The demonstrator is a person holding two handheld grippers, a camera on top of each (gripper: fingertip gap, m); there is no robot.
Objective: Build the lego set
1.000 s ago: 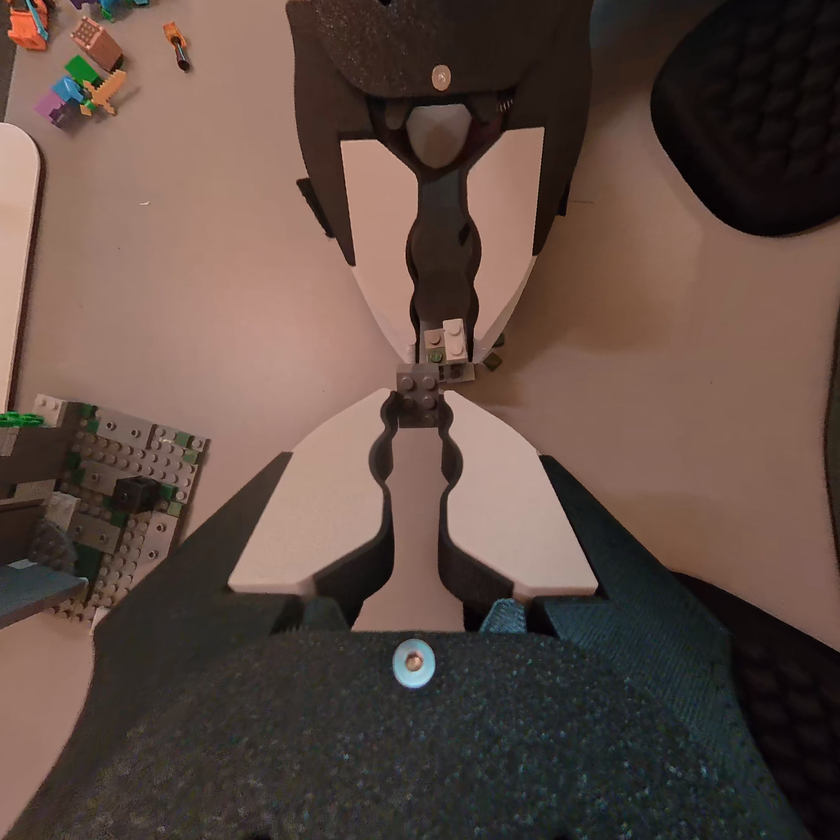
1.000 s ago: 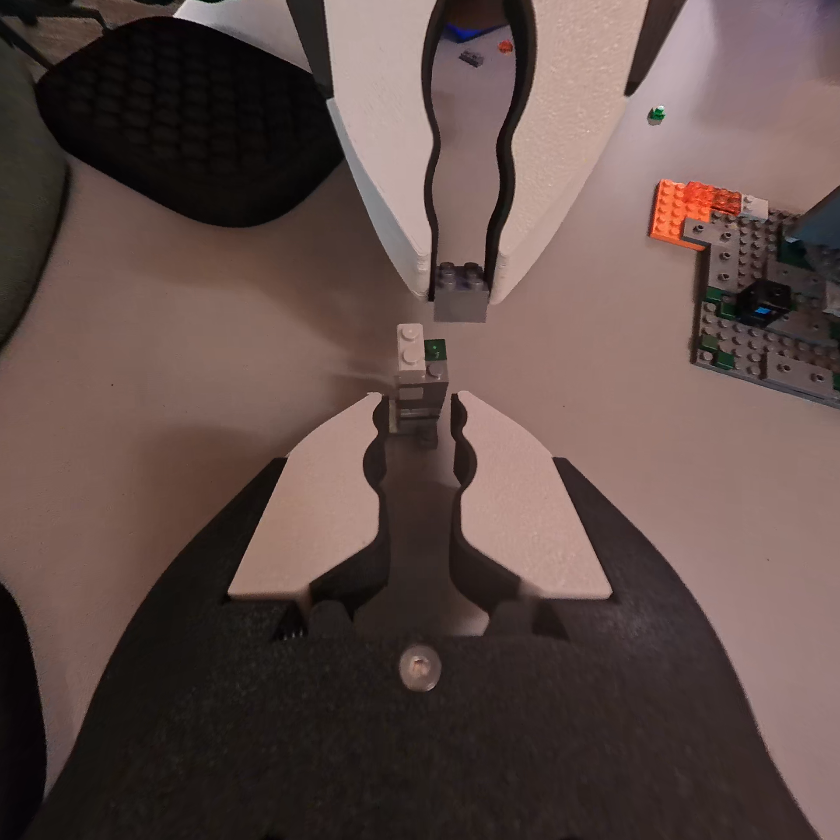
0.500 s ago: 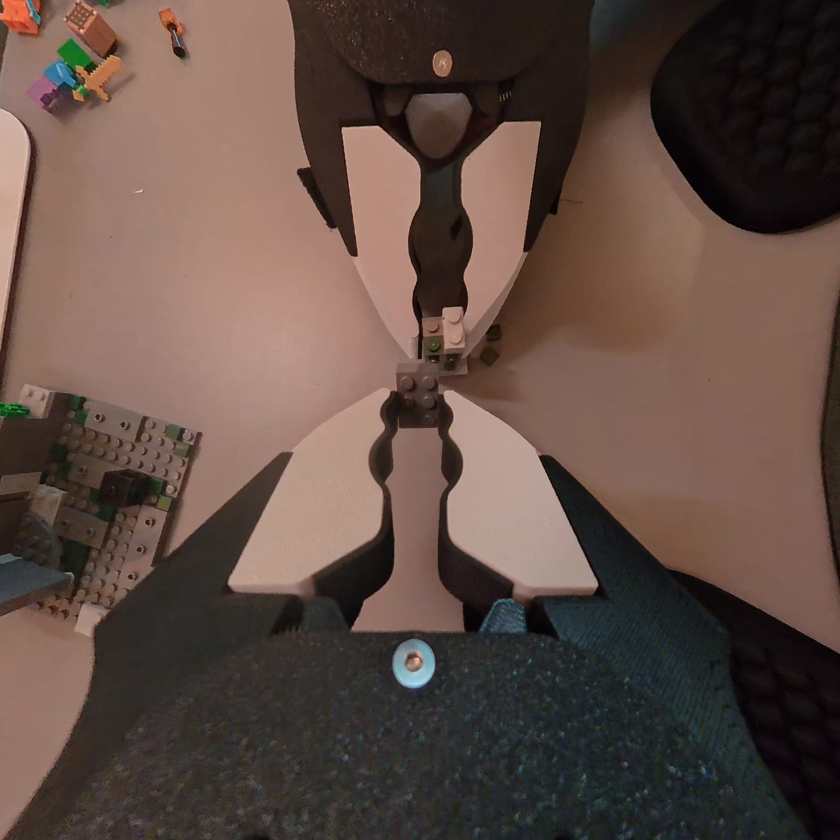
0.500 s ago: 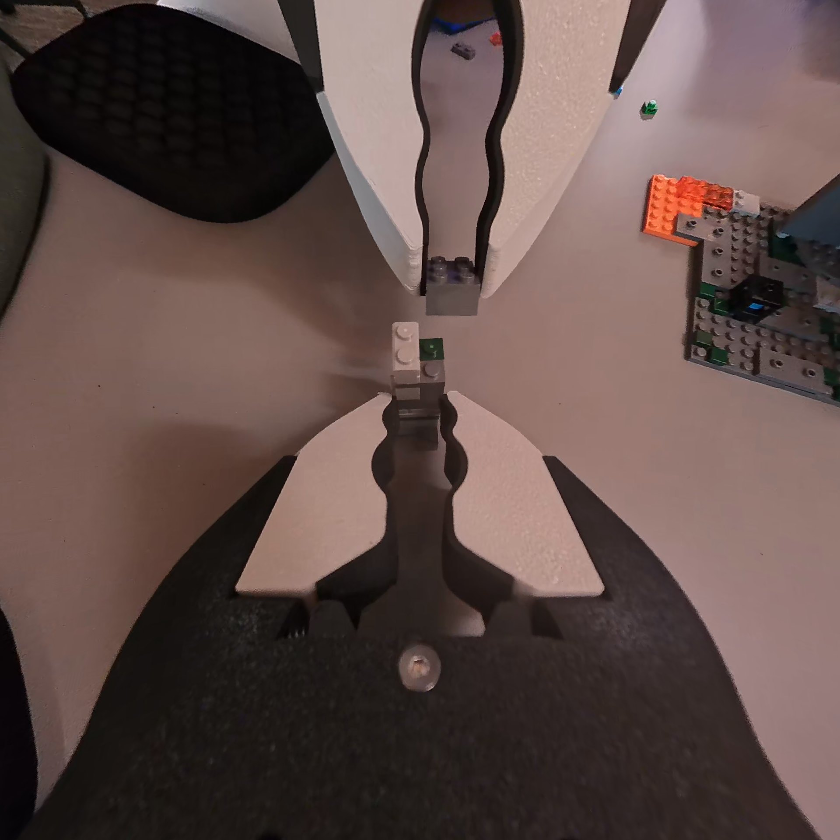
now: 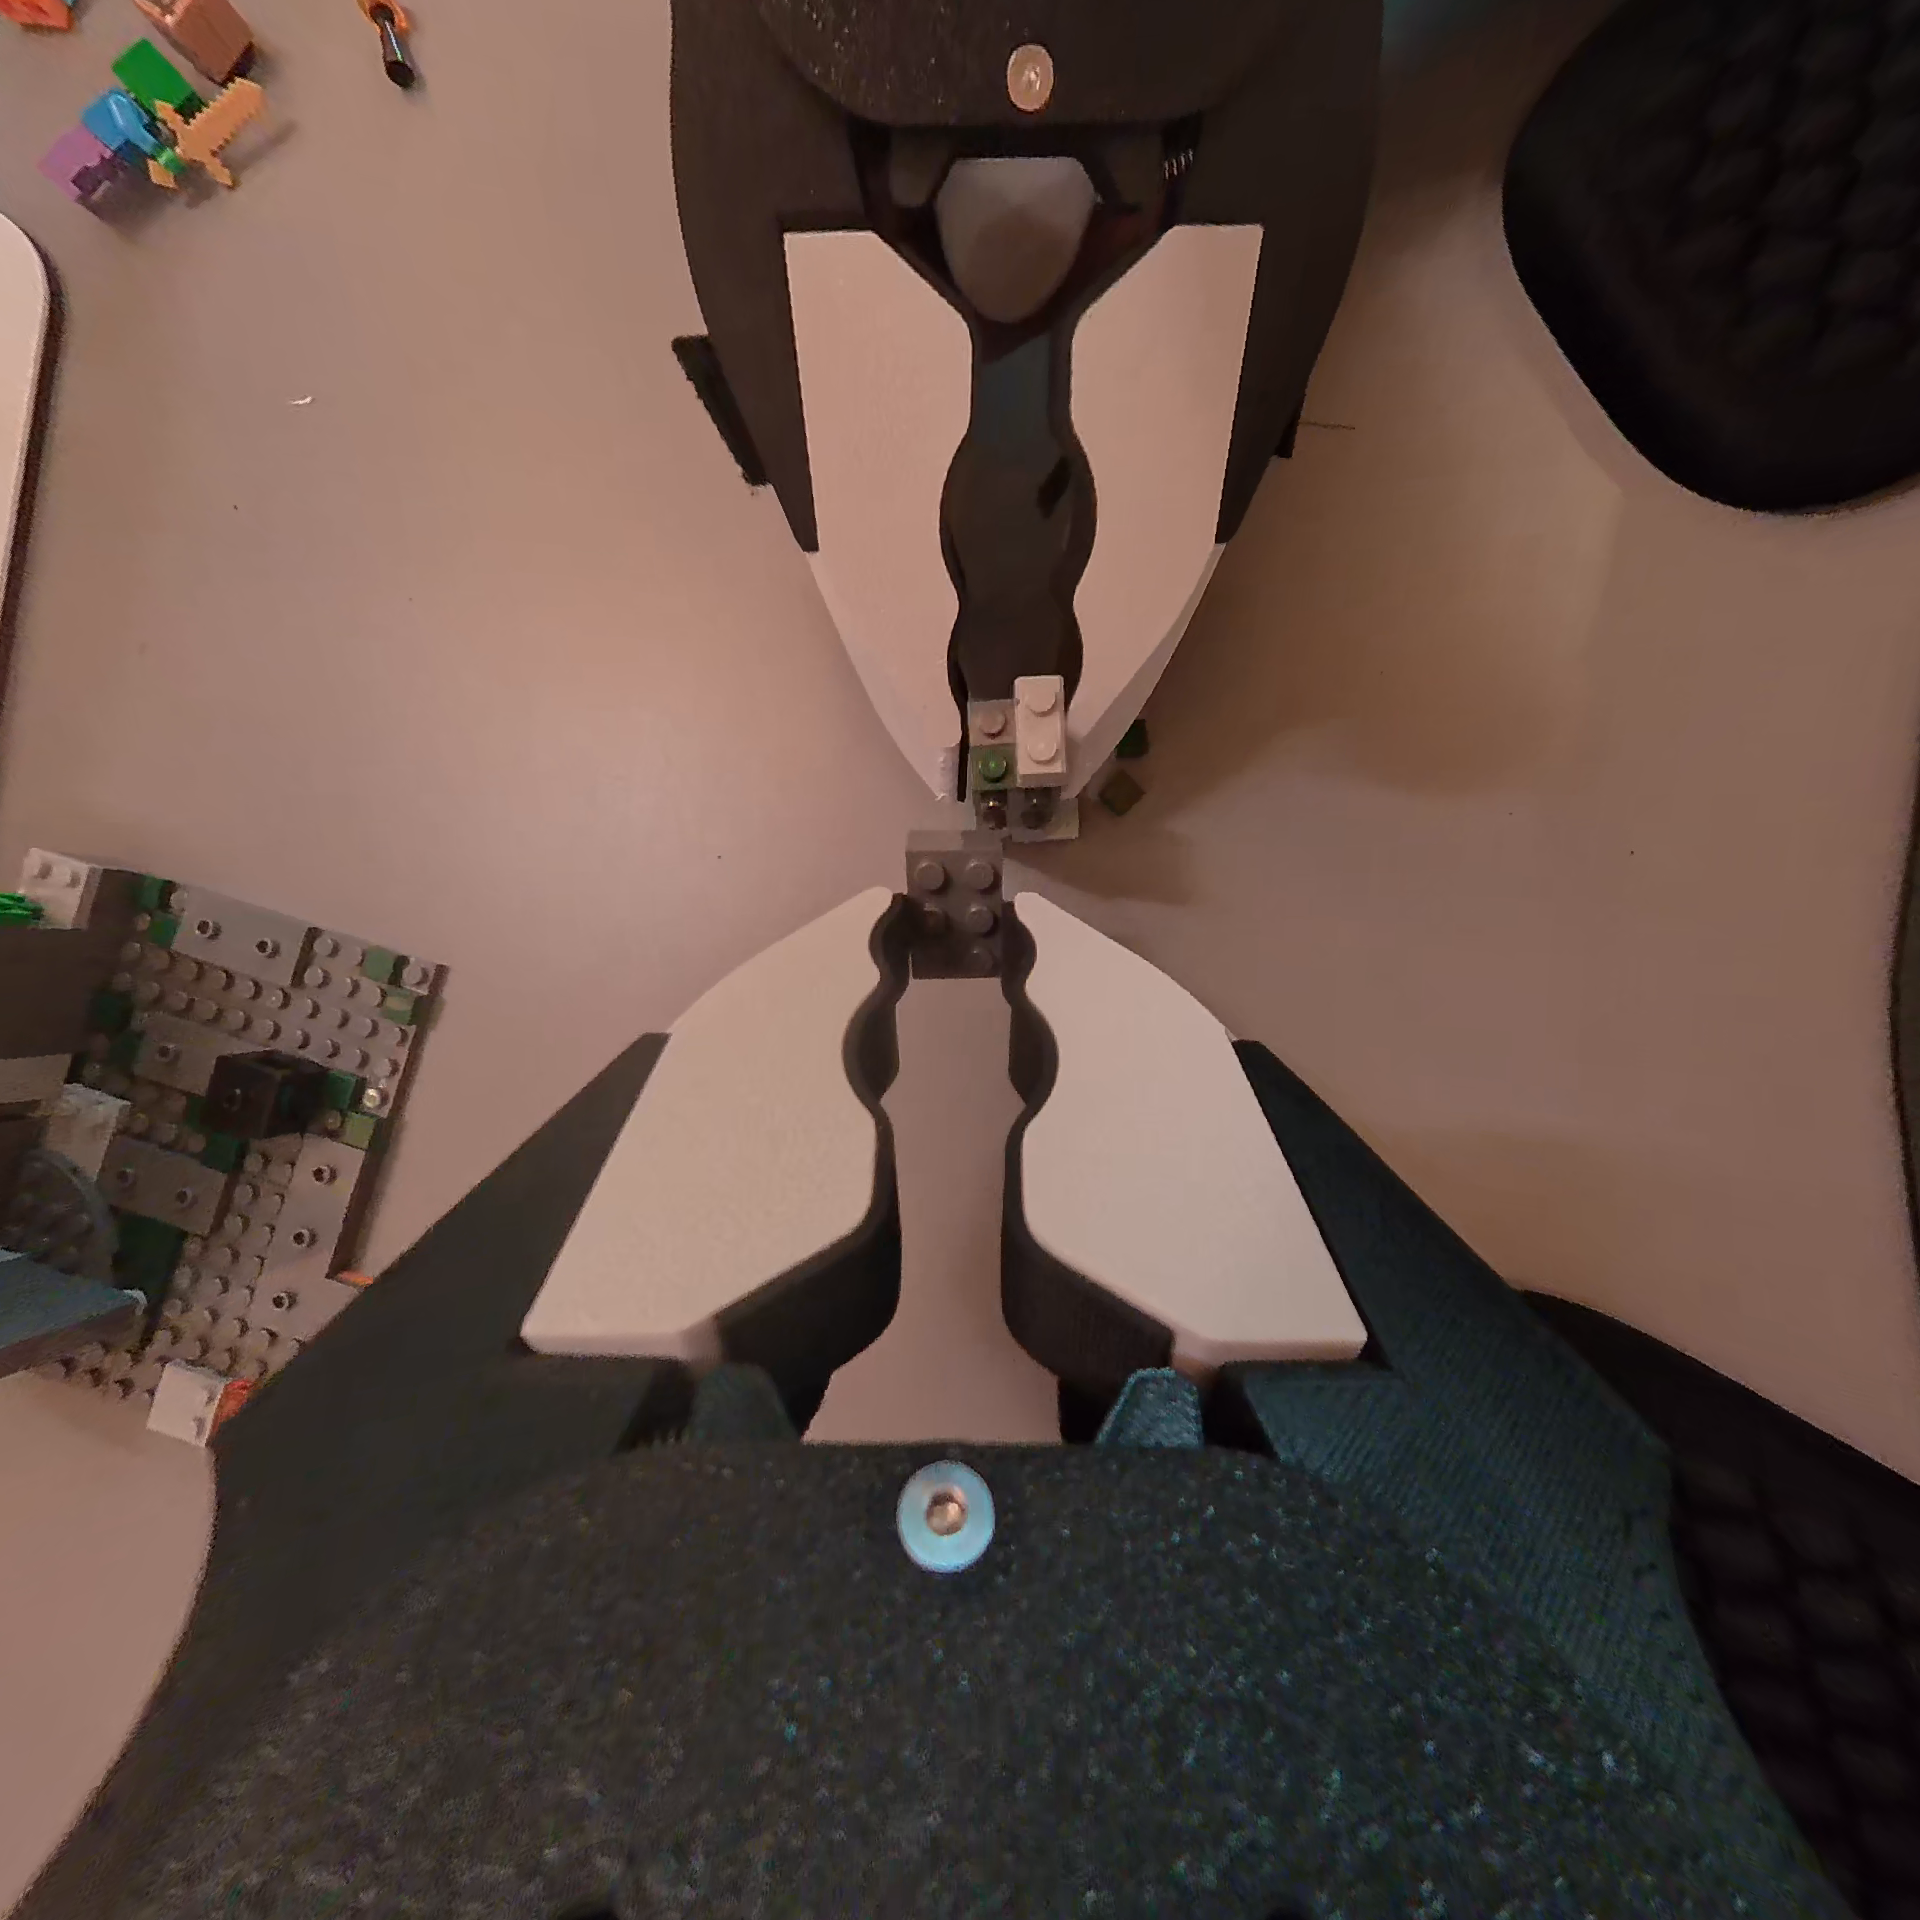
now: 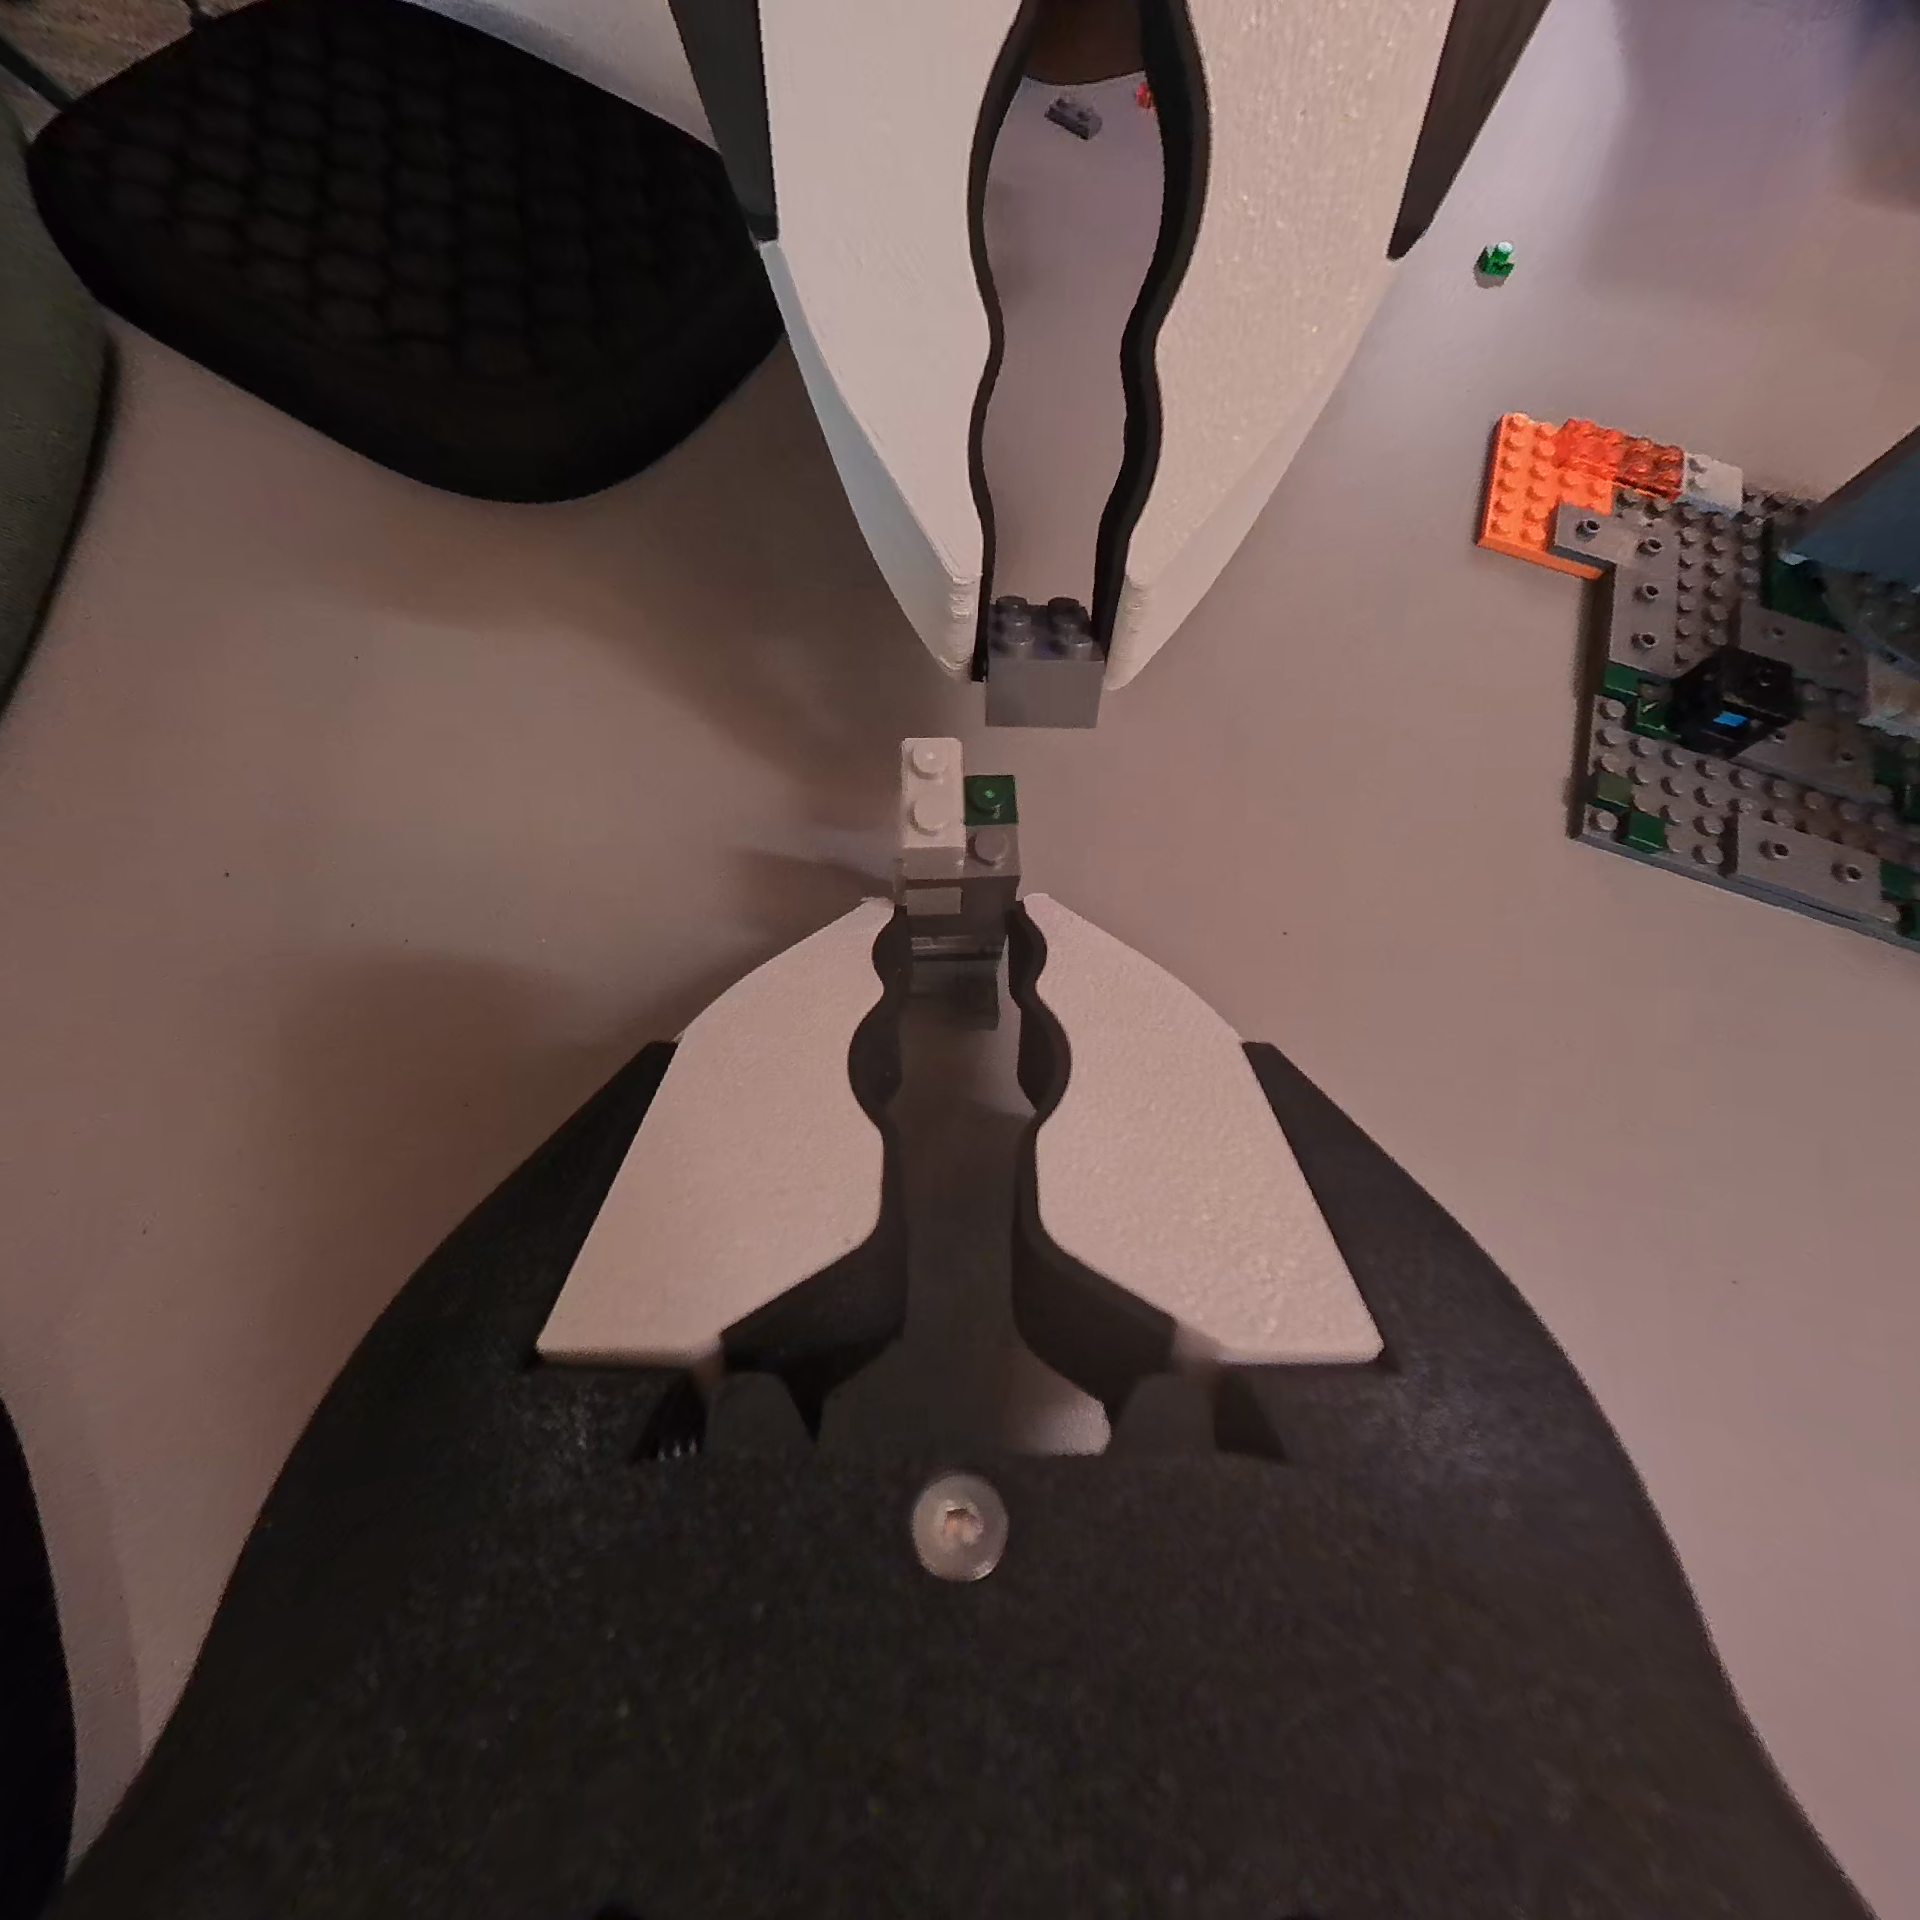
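The left gripper (image 5: pixel 957 940) is closed on a dark grey brick (image 5: pixel 957 914), four studs up, pinched at its fingertips. Facing it, the right gripper (image 6: pixel 958 961) is clamped on a small stacked assembly (image 6: pixel 958 831) of light grey, grey and green pieces. The brick sits just beside the assembly, slightly offset; whether they touch cannot be told. Both hang above the pale bench (image 5: pixel 416 623). Well apart from the assembly, a grey studded baseplate build (image 6: pixel 1745 727) with an orange corner lies on the bench.
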